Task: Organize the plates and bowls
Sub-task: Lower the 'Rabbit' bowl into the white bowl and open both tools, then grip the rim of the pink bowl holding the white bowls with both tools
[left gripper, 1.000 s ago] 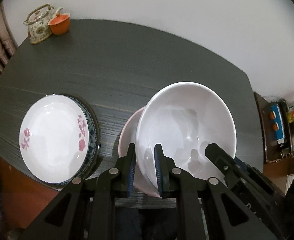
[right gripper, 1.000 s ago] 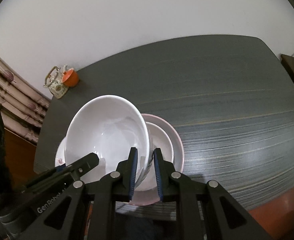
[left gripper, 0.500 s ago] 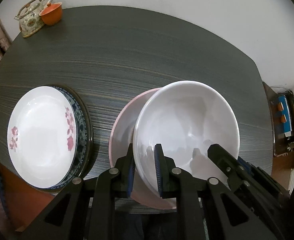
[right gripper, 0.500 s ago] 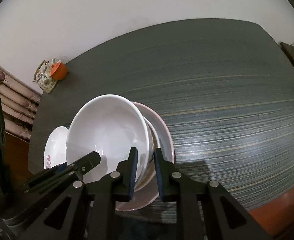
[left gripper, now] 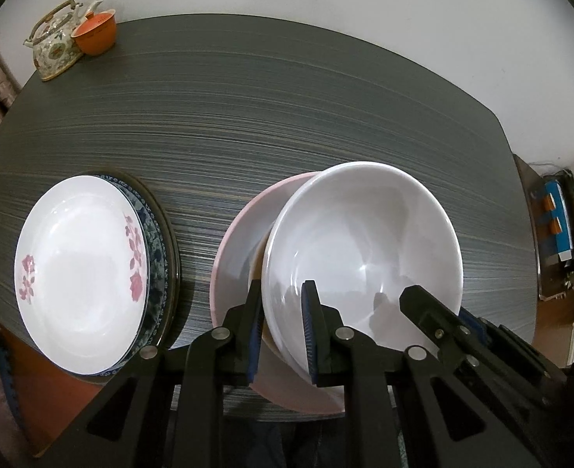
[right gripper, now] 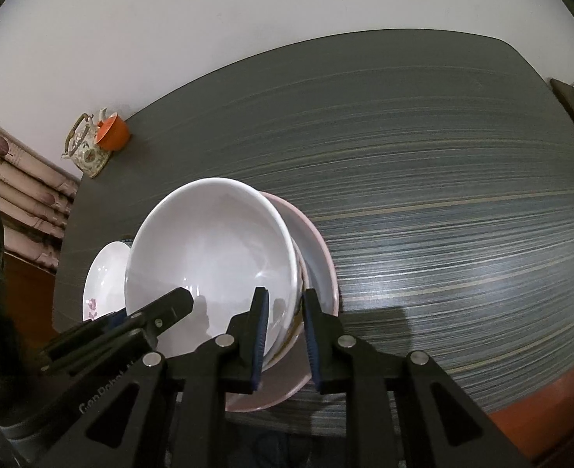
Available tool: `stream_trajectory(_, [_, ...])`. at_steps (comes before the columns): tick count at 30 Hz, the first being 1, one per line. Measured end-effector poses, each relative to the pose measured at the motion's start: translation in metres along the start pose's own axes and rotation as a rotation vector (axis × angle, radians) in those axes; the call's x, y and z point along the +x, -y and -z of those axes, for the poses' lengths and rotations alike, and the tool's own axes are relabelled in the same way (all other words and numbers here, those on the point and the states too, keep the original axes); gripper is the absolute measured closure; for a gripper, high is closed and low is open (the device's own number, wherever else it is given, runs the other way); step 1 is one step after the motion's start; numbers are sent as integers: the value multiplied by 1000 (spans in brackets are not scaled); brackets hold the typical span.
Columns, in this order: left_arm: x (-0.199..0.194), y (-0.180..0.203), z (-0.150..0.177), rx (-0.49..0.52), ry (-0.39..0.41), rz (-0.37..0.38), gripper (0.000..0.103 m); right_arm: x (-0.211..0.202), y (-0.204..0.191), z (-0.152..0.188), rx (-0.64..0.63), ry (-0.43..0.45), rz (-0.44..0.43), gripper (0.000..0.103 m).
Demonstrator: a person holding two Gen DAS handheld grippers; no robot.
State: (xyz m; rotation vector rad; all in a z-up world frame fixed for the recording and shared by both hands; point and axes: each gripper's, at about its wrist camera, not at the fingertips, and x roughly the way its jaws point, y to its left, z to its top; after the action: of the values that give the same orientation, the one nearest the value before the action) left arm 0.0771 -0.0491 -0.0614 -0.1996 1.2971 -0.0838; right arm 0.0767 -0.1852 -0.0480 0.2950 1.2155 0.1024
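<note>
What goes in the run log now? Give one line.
left tool: shut on white bowl rim | right tool: shut on opposite rim | white bowl: tilted, over pink dish

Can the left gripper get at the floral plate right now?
Probably not yet: the left gripper is clamped on the white bowl. The floral plate lies uncovered beside it.

A home: dining table (left gripper: 287, 117) with teapot (left gripper: 55, 45), curtains (right gripper: 25, 195).

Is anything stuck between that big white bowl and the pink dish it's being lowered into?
Nothing foreign: the white bowl already sits low in the pink dish. A smaller bowl seems nested beneath it.
</note>
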Motion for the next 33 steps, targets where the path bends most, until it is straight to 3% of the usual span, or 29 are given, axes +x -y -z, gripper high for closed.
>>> stream_trajectory(10, [1, 4, -3, 21, -1, -7, 82, 0, -2, 0, -41, -7, -3, 82])
stream_trajectory(14, [-2, 8, -3, 43, 23, -25, 73, 0, -1, 0, -65, -13, -14, 82])
stream_trajectory(27, [-21, 7, -3, 57, 92, -38, 65, -21, 6, -3, -88, 45, -83, 75])
stream_trajectory(33, [-42, -13, 0, -12, 117, 23, 65, -31, 19, -3, -70, 62, -118, 75])
